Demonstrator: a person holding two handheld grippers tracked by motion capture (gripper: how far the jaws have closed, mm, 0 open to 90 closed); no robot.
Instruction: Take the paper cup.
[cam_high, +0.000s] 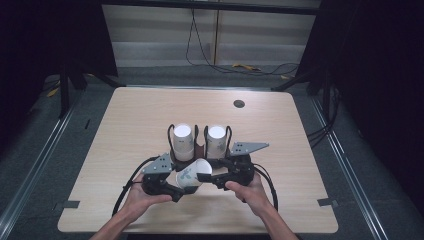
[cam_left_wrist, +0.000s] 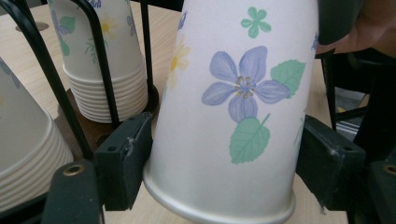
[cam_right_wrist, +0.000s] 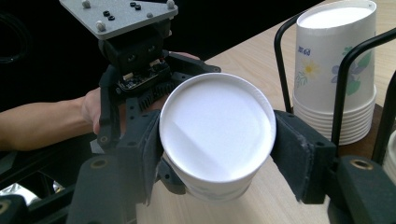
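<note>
Near the lower centre of the high view, one loose paper cup (cam_high: 191, 175) lies tilted between two grippers. The left gripper (cam_high: 170, 189) pinches its rim end; the right gripper (cam_high: 207, 177) pinches its closed base end. Just beyond, one black wire rack (cam_high: 199, 150) holds two cup stacks (cam_high: 183, 141) (cam_high: 216, 140). The light wooden table (cam_high: 130, 120) has one round grommet (cam_high: 239, 104) at upper right. Farther off, grey floor and dark curtains surround it.
</note>
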